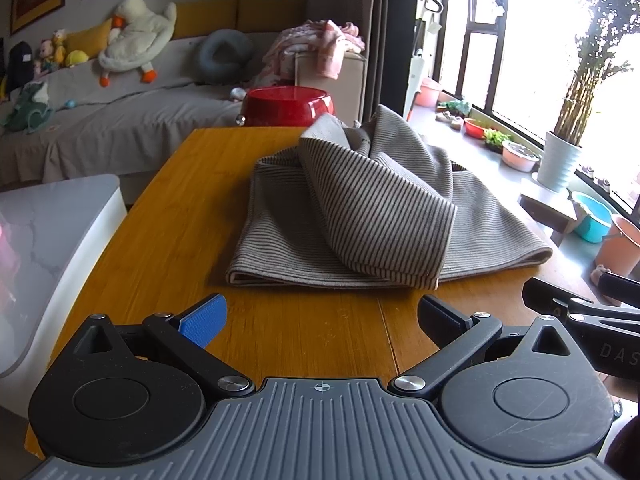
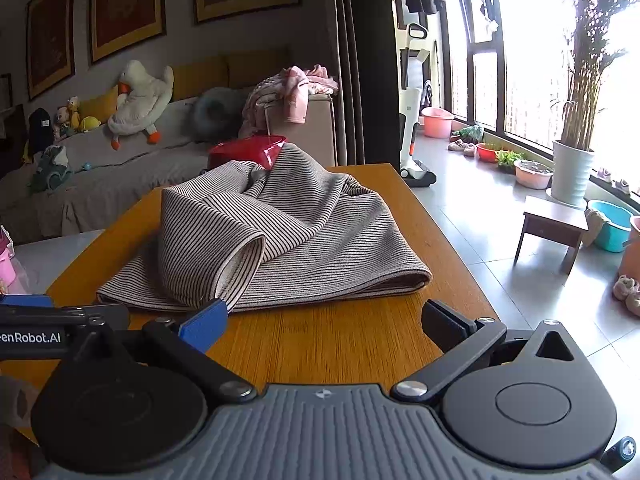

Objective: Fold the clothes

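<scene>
Left gripper: bottom of the left wrist frame, fingers spread wide with bare wood between them, holding nothing; the blue pad sits lower left, the black finger lower right.

Right gripper: bottom of the right wrist frame, also spread and empty; its blue pad lies just beside the nearest hem of the cloth, and I cannot tell whether it touches.

Wooden table: fills the middle of both frames, with an open strip of wood between the grippers and the garment.

Striped garment: centre of the left wrist frame, on the table, partly folded into a flat layered base with a thick fold along the near edge.

Loose flap: a doubled-over panel lies slanted across the base, and cloth bunches into a peak at the far end, upper centre.

Red basin: just behind the table's far edge, upper centre.

Sofa: upper left, with a plush goose and a pile of pink clothes.

Risk, layers: pinching the near fold could catch only the top layers, so the bottom one stays behind and the fold skews.

Risk, flap: lifting the base without first flattening the slanted panel would likely trap creases or let it slide off.

Risk, edge: in the right wrist frame the garment lies near the table's right edge, so a sideways pull could drag it over.
</scene>
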### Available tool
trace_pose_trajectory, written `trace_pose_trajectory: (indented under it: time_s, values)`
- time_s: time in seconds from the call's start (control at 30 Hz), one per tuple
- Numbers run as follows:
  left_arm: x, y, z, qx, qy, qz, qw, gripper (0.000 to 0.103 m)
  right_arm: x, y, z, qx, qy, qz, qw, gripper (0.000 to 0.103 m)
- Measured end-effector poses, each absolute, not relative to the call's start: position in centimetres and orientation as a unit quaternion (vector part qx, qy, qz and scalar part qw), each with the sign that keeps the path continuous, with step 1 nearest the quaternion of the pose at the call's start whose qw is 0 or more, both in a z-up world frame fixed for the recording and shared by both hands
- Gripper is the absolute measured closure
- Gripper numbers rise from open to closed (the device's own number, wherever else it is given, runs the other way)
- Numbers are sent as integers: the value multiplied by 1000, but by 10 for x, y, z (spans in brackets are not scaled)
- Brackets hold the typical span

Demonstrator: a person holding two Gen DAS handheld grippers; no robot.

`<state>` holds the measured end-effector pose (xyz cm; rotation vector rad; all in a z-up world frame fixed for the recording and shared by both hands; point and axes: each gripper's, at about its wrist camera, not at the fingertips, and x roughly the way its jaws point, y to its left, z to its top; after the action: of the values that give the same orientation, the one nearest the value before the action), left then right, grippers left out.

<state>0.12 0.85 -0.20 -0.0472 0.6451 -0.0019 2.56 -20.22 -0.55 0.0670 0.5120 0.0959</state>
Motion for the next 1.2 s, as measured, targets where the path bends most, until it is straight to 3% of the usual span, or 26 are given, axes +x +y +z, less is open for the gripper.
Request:
trace_pose_trajectory:
  time_s: [1.2]
  values:
    - [29, 17, -7, -39, 334, -42, 941, 0, 39, -206, -12, 44, 274, 65, 959, 0]
